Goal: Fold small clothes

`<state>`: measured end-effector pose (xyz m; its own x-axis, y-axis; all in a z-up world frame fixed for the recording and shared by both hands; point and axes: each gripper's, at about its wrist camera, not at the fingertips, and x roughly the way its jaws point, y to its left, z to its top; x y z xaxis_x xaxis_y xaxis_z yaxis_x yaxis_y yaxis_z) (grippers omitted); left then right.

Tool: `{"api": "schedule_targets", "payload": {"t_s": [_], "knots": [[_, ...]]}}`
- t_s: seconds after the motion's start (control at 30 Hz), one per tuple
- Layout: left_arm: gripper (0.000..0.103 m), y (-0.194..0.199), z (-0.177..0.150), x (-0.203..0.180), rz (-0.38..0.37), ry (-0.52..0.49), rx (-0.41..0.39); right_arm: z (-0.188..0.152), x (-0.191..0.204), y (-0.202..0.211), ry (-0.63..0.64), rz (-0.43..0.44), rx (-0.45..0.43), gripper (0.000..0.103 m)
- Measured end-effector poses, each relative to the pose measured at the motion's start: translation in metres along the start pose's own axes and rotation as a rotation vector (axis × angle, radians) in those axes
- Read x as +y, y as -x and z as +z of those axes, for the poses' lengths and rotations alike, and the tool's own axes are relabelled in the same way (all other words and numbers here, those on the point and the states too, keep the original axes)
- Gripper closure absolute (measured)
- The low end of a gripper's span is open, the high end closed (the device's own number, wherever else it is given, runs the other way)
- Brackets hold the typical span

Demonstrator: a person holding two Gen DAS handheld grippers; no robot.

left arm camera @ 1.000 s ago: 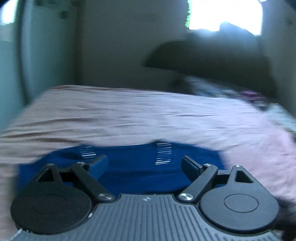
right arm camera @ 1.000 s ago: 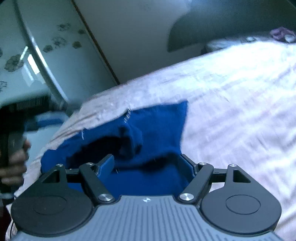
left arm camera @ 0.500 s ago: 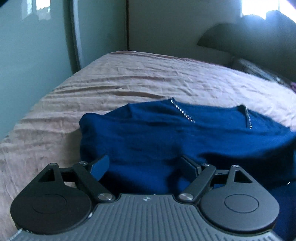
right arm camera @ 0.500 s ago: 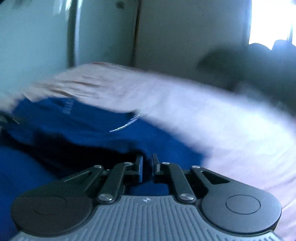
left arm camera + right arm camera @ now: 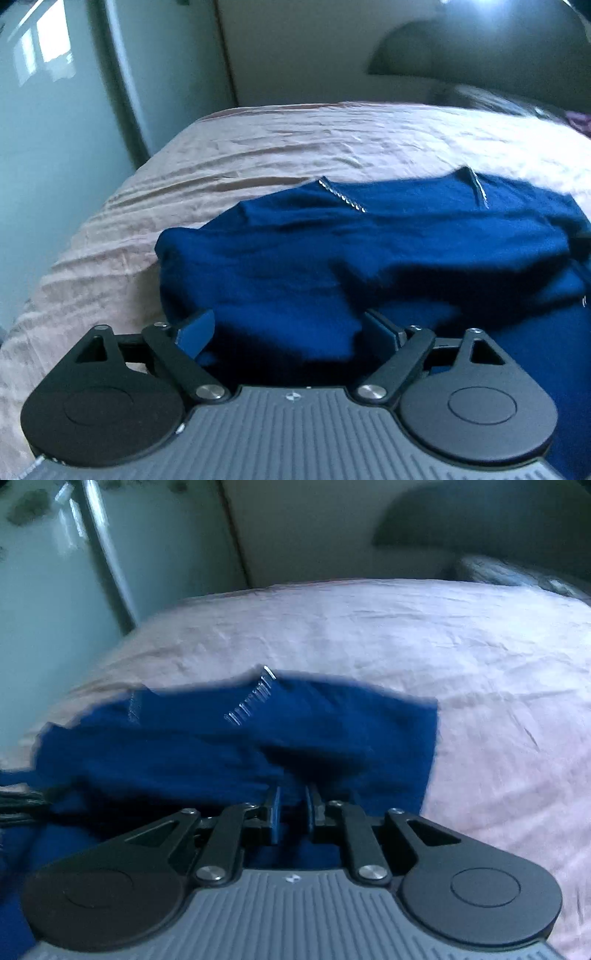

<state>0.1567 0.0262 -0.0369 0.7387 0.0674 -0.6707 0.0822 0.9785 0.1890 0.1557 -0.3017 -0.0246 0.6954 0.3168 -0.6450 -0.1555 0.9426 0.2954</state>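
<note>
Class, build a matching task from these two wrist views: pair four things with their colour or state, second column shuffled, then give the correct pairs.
Things:
1. left tongs
2. right tongs
3. garment
4. bedsheet

Colour or state:
a. pale pink, wrinkled
b. nearly closed, pinching blue cloth
c. dark blue, with silvery trim
d. spread wide open

Pairs: 1-d, 2-b, 3-c, 4-a

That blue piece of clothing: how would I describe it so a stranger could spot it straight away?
Find the bed with the wrinkled pale pink sheet that fills the room. On its near part lies the dark blue garment, rumpled and partly folded over itself. It is the only deep blue thing on the sheet, and short rows of silvery studs glint along its far edge.
</note>
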Motion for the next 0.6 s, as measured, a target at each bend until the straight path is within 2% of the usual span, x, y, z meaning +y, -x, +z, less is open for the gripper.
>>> {"api": "schedule_targets", "payload": {"t_s": [0.07, 0.1, 0.13, 0.17, 0.2, 0.27, 0.4, 0.6], "knots": [[0.012, -0.002, -0.007, 0.002, 0.021, -0.001, 0.017, -0.005, 0.001, 0.017, -0.012, -0.041, -0.046, 0.086], [0.014, -0.001, -0.009, 0.004, 0.013, 0.019, 0.019, -0.01, 0.001, 0.025, 0.0, -0.046, -0.063, 0.077], [0.014, 0.002, -0.01, 0.005, 0.0, 0.042, 0.022, -0.01, 0.004, 0.026, 0.023, -0.047, -0.053, 0.055], [0.014, 0.008, -0.011, 0.006, -0.017, 0.063, 0.022, -0.015, 0.007, 0.024, 0.049, -0.055, -0.022, 0.041], [0.014, 0.013, -0.014, 0.007, -0.033, 0.076, 0.02, -0.021, 0.009, 0.022, 0.073, -0.076, 0.01, 0.033], [0.013, 0.028, -0.021, 0.006, -0.06, 0.093, 0.01, -0.036, 0.014, 0.032, 0.094, -0.11, -0.005, 0.033], [0.013, 0.057, -0.047, 0.002, -0.062, 0.091, -0.003, -0.061, 0.021, 0.07, 0.057, -0.058, -0.068, 0.032], [0.012, 0.084, -0.086, -0.003, -0.095, 0.114, 0.015, -0.1, 0.041, 0.089, 0.046, -0.004, -0.037, 0.027]]}}
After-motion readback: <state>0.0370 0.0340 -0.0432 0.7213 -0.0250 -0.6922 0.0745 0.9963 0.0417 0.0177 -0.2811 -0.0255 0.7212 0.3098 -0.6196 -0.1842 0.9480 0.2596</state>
